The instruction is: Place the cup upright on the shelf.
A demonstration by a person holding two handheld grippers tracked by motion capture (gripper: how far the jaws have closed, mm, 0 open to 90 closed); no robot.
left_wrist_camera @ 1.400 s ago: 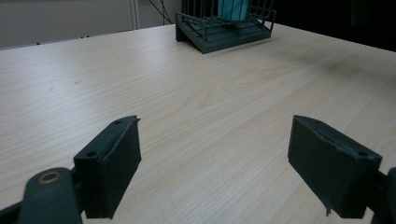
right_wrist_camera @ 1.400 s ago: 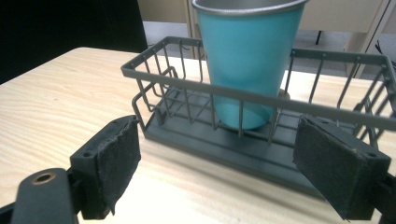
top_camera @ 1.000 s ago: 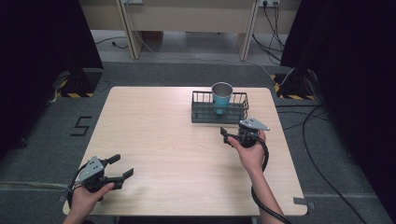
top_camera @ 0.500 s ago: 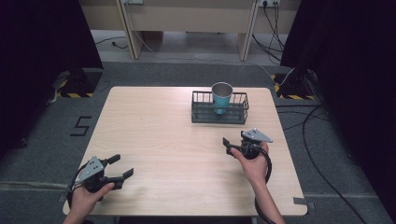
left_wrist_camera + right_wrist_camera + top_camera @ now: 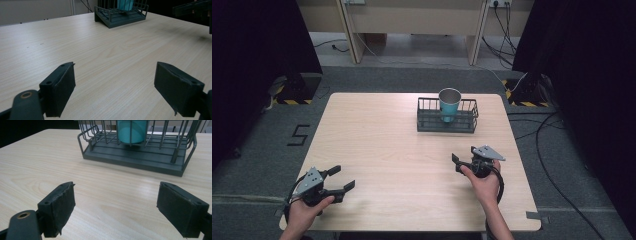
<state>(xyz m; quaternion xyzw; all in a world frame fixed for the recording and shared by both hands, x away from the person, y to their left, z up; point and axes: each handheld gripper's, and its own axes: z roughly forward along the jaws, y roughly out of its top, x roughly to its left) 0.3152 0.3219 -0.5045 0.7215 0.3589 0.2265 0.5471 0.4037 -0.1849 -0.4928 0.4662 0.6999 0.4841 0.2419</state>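
A dark wire basket stands at the table's far middle-right, and a teal cup with a metal rim stands upright inside it. My right gripper rests open over the wood in front of the basket, with nothing in it. In the right gripper view its jaws stand wide apart, facing the basket and the cup a short way off. My left gripper is open and empty near the front left corner. From the left gripper view the basket is far off.
The wooden table is bare apart from the basket. The other gripper is at the top right of the left gripper view. Cables trail over the grey floor to the right, and dark curtains stand on both sides.
My right gripper has drawn back from the basket toward the table's near edge. The left gripper has stayed in place.
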